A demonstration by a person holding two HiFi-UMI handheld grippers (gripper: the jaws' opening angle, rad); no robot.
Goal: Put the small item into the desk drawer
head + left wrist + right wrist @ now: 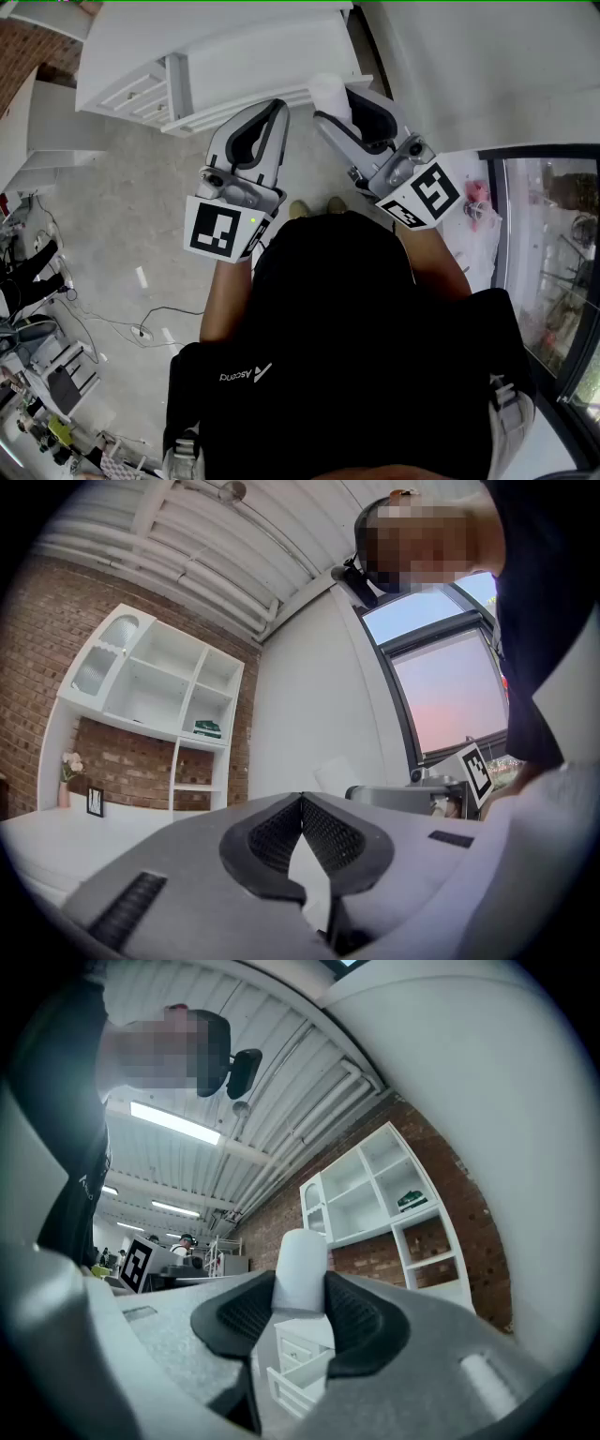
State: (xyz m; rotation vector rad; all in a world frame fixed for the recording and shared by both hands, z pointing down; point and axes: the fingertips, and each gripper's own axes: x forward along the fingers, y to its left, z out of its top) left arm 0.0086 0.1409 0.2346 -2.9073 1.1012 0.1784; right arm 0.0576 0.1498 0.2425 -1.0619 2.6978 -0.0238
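While the white desk [234, 37] spans the top of the head view, one drawer [298, 1379] low in its front stands pulled out, seen past the jaws in the right gripper view. Both tongs are held up side by side in front of the desk, over the pale floor [112, 216].

The left gripper [278, 105] has its jaws closed tip to tip. Its ribbed pads [328, 832] meet at the front and nothing sits between them.

The right gripper [334, 105] has its jaws set wide, and both dark pads [352, 1316] press on the sides of the small white item [302, 1265]. The item stands upright in the grip, its rounded top poking out above the pads. It is in the air near the desk edge, not yet in the drawer.
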